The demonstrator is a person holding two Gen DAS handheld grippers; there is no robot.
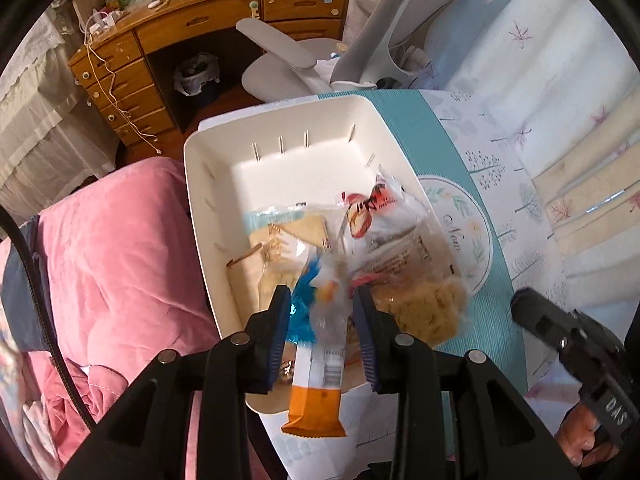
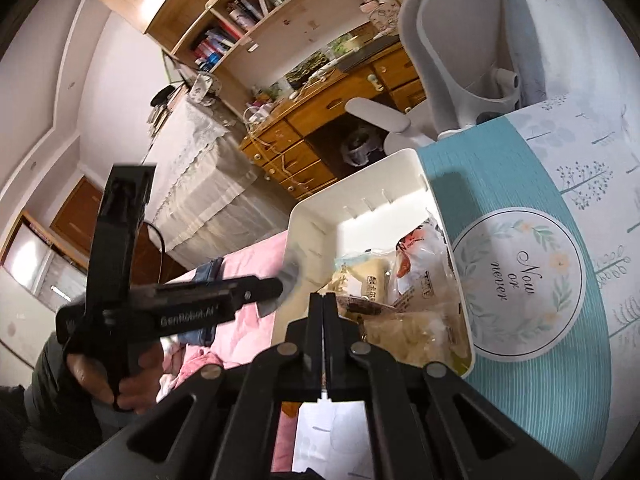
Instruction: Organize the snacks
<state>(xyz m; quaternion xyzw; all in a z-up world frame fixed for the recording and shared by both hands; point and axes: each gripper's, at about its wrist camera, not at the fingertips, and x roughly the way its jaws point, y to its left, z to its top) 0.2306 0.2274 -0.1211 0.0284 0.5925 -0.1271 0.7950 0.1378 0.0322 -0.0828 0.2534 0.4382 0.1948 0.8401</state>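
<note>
Two grippers over one white bin (image 1: 224,184) of four snack packets: the left gripper (image 1: 322,320) clasps an orange-ended packet (image 1: 320,380); the right gripper (image 2: 323,304) is closed, empty.

Light: I see a bright sunlit patch inside the white bin (image 1: 280,168).
Blur: snack packets (image 1: 328,280) smeared.
Edges: my fisheye bends the room; corners black.

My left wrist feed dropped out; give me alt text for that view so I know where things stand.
The left gripper holds an orange-ended snack packet over the near end of a white bin that already contains several wrapped snacks. The bin sits on a teal placemat; pink bedding lies to its left.
</note>
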